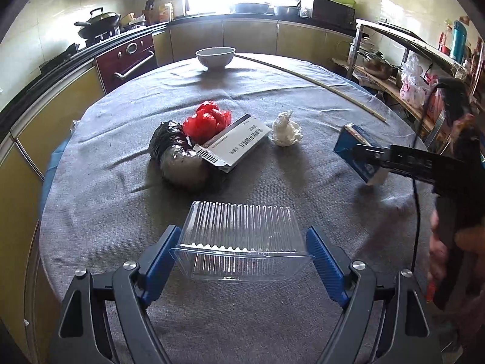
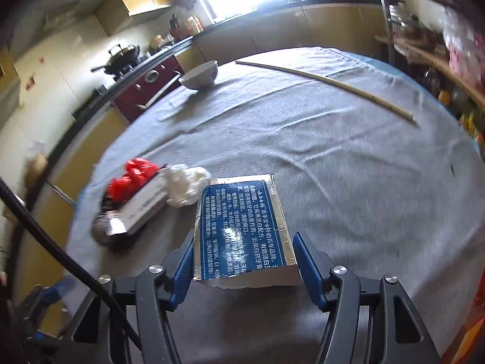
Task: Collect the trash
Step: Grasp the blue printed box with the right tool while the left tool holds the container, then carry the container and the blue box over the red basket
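My left gripper [image 1: 242, 242] is shut on a clear ribbed plastic tray [image 1: 239, 239], held just above the grey cloth. My right gripper [image 2: 242, 254] is shut on a blue box with white print [image 2: 242, 230]; the box also shows at the right of the left wrist view [image 1: 357, 154], lifted off the table. A pile sits mid-table: a black and silver bag [image 1: 175, 154], a red crumpled bag [image 1: 207, 121], a white box with a barcode [image 1: 236, 142] and a crumpled white tissue [image 1: 286, 130]. The pile appears at the left of the right wrist view [image 2: 142, 200].
A round table under grey cloth [image 1: 272, 318] holds a white bowl [image 1: 215, 56] at the far edge and a long thin stick [image 1: 312, 80] at the far right. Kitchen counters, an oven [image 1: 127, 60] and a shelf rack [image 1: 409, 69] surround the table.
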